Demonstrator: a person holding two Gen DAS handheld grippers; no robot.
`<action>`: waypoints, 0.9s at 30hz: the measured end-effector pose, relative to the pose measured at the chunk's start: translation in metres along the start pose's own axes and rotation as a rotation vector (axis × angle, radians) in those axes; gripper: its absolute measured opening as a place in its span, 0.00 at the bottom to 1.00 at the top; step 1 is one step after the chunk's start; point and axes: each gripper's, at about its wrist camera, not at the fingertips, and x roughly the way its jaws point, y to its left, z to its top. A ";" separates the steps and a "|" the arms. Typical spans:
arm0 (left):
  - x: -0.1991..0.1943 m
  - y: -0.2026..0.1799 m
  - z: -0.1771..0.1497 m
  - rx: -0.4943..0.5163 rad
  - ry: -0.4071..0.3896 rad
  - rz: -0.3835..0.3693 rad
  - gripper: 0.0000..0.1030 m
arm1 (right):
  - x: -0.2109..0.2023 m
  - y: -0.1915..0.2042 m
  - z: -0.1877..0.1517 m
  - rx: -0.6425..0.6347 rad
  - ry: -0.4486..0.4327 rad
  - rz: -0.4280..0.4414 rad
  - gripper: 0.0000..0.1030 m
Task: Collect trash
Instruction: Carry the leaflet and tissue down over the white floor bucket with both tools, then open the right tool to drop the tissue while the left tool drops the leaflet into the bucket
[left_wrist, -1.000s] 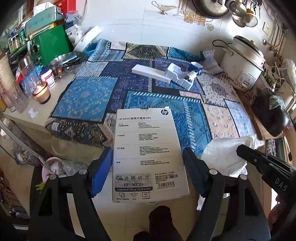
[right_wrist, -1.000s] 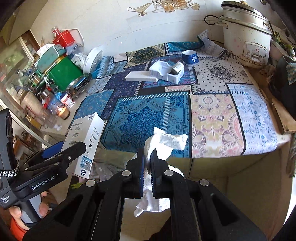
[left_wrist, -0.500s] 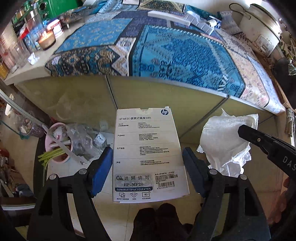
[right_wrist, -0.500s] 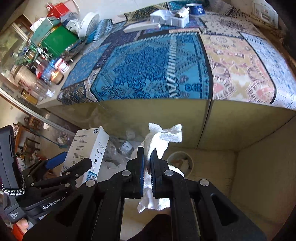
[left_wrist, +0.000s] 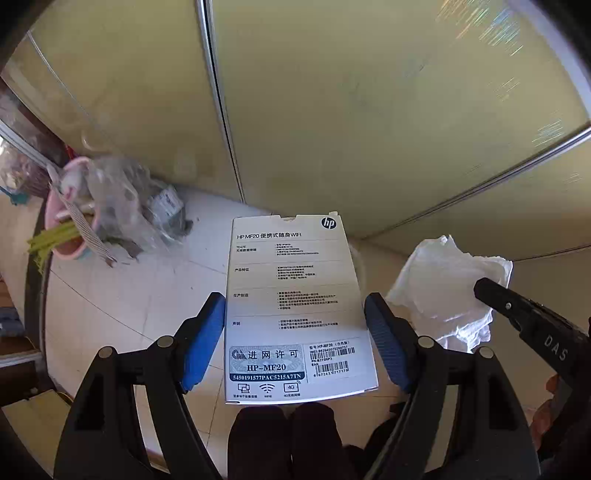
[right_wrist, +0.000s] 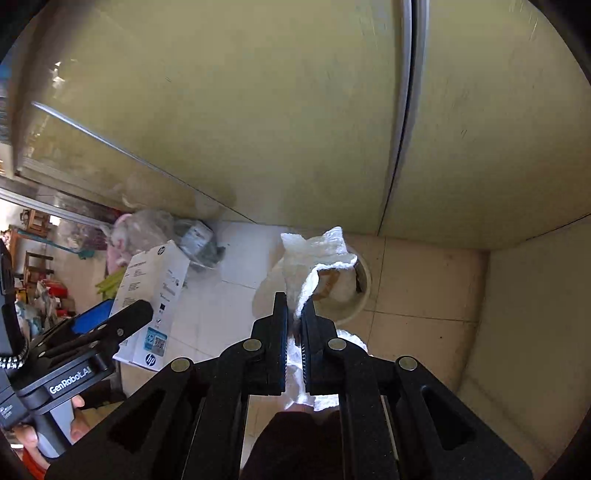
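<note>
A white HP box (left_wrist: 295, 306) stands upright between the blue pads of my left gripper (left_wrist: 294, 301), which is shut on its two long sides. In the right wrist view the same box (right_wrist: 155, 295) and the left gripper (right_wrist: 110, 321) appear at the lower left. My right gripper (right_wrist: 294, 301) is shut on a crumpled white paper towel (right_wrist: 314, 254), which hangs just above a round white bin (right_wrist: 365, 284) on the floor. From the left wrist view the paper towel (left_wrist: 443, 284) shows to the right of the box, with a right finger (left_wrist: 517, 314) in front of it.
Yellow-green cabinet doors (left_wrist: 369, 110) rise directly ahead. A pink tub (left_wrist: 62, 221) with a clear plastic bag (left_wrist: 125, 199) of rubbish lies on the pale tiled floor (left_wrist: 147, 295) at the left. A side wall (right_wrist: 535, 314) closes in on the right.
Both grippers have sunk from above the patterned table top down to floor level in front of the cabinet. The box and the paper towel stay gripped as before.
</note>
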 end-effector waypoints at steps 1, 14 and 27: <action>0.016 0.003 -0.001 -0.003 0.008 -0.001 0.74 | 0.017 -0.005 0.000 0.001 0.007 -0.004 0.06; 0.186 0.015 -0.023 -0.027 0.042 -0.026 0.74 | 0.194 -0.035 0.000 -0.023 0.057 0.005 0.06; 0.242 0.016 -0.039 -0.013 0.072 -0.038 0.74 | 0.254 -0.056 -0.025 -0.070 0.207 -0.070 0.29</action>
